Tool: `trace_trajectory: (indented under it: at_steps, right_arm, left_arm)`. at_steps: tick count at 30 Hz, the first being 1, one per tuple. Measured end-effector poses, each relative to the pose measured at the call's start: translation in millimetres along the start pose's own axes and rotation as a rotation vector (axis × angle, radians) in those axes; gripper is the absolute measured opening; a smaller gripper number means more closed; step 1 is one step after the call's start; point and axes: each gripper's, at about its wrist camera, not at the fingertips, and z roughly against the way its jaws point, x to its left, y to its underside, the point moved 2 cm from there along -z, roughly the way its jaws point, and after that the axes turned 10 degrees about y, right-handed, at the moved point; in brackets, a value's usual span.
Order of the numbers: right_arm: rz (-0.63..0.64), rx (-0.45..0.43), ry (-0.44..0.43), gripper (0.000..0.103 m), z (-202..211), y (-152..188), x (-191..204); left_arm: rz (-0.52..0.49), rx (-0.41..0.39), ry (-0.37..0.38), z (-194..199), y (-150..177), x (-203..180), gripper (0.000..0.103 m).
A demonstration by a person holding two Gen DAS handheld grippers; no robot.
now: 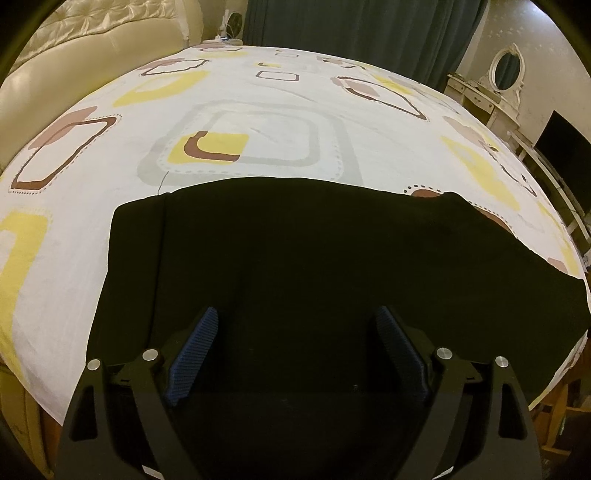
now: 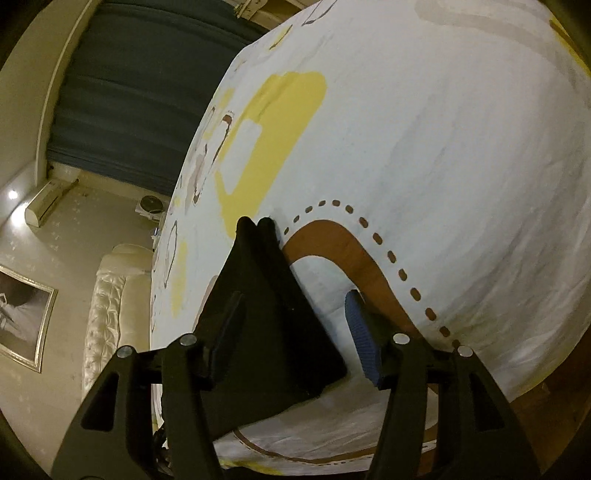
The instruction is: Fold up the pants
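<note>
The black pants (image 1: 295, 251) lie flat on the patterned bed sheet (image 1: 258, 103), spread across the near part of the bed. My left gripper (image 1: 295, 328) hovers over the near edge of the pants with its blue pads (image 1: 195, 350) wide apart and nothing between them. In the right wrist view a pointed end of the black pants (image 2: 266, 302) lies between the fingers of my right gripper (image 2: 291, 328). The jaws stand apart, with a gap between the blue right pad (image 2: 362, 339) and the cloth.
A cream padded headboard (image 1: 74, 55) stands at the far left. Dark teal curtains (image 1: 362, 29) hang behind the bed. A white dressing table with an oval mirror (image 1: 506, 70) and a dark screen (image 1: 565, 144) stand at the right. The bed's edge falls away at the right.
</note>
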Motion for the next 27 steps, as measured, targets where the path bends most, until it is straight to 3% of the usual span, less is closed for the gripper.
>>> trace_trajectory:
  at_steps: [7, 11, 12, 14, 18, 27]
  right_arm:
    - [0.067, 0.081, 0.016, 0.056, -17.6, 2.2, 24.5]
    - [0.133, 0.141, 0.069, 0.031, -28.0, 11.5, 40.2]
    - [0.148, 0.149, 0.081, 0.029, -29.4, 14.4, 43.3]
    - [0.166, 0.146, 0.114, 0.022, -29.5, 19.2, 49.8]
    - [0.178, 0.098, 0.117, 0.019, -18.4, 26.6, 69.2]
    - [0.231, 0.012, 0.005, 0.019, 22.0, 44.7, 135.4]
  left_arm:
    - [-0.001, 0.004, -0.001, 1.7, 0.5, -0.5, 0.087]
    - [0.004, 0.007, 0.003, 3.1, 1.1, 0.3, 0.087]
    - [0.002, 0.008, 0.002, 2.9, 1.2, 0.0, 0.087]
    - [-0.001, 0.013, -0.005, 2.8, 1.4, -1.0, 0.087]
    - [-0.011, 0.022, -0.012, 4.8, 1.6, -3.7, 0.087]
    - [-0.034, 0.041, -0.021, 1.3, 3.5, -3.1, 0.087]
